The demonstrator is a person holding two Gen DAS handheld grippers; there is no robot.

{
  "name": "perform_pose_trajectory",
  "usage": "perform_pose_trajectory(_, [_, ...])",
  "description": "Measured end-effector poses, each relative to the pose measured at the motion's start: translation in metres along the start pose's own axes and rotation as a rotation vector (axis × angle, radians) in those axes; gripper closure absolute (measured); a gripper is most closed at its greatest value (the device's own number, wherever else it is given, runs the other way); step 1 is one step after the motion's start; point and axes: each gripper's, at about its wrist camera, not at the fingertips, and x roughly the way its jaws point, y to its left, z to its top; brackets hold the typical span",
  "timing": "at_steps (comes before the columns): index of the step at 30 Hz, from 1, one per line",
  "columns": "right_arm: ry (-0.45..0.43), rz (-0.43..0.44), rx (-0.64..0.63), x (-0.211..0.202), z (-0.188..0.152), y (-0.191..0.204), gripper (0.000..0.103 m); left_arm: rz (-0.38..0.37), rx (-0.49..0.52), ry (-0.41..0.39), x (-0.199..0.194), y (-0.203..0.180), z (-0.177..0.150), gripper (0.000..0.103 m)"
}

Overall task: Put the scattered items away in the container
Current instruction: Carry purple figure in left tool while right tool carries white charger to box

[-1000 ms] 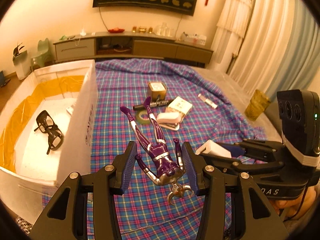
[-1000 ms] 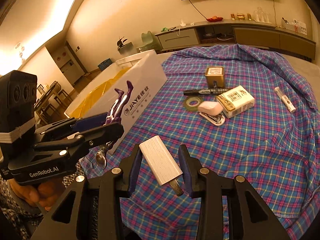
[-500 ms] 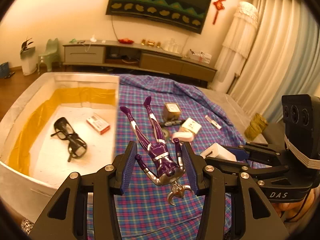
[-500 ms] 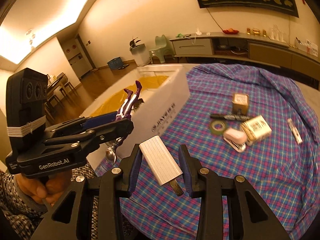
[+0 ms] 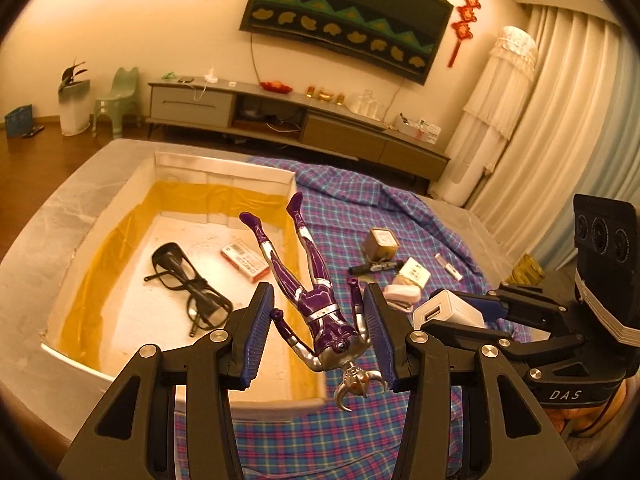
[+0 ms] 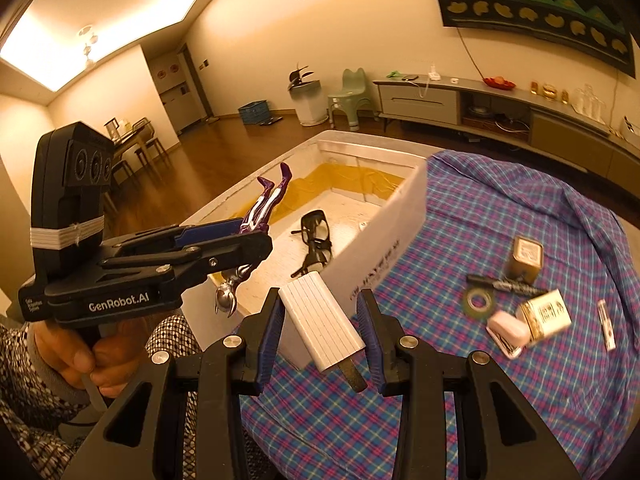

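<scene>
Left wrist view: our left tool (image 5: 318, 338) clamps the light, rigid purple-and-silver plastic figure (image 5: 310, 292) by its arms above the white foam container (image 5: 120, 204); our right tool (image 6: 322, 330) grips the white ribbed charger (image 6: 322, 326).

Home living rm: TV console (image 5: 296, 120), curtains (image 5: 560, 128), wall hanging (image 5: 344, 16), kid's chair (image 6: 352, 92).

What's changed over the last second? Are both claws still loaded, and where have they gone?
Both claws have lifted and swung toward the white box. The left claw still grips the purple figure, whose legs now hang over the box interior. The right claw still holds the white charger, now at the box's near wall. Nothing was released. The glasses and the red-and-white pack in the box, and the clutter on the plaid cloth, are unmoved.
</scene>
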Motion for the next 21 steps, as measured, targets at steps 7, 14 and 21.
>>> perform_pose_trajectory(7, [0.015,0.005,-0.047,0.017,0.021,0.013,0.064,-0.001,-0.009,0.028,0.001,0.021,0.017,0.055])
perform_pose_trajectory(14, [0.033,0.017,-0.084,0.038,0.042,0.024,0.064,0.009,-0.037,0.051,0.002,0.052,0.036,0.055])
perform_pose_trajectory(21, [0.066,0.027,-0.126,0.066,0.06,0.038,0.064,0.021,-0.049,0.064,0.004,0.075,0.051,0.055])
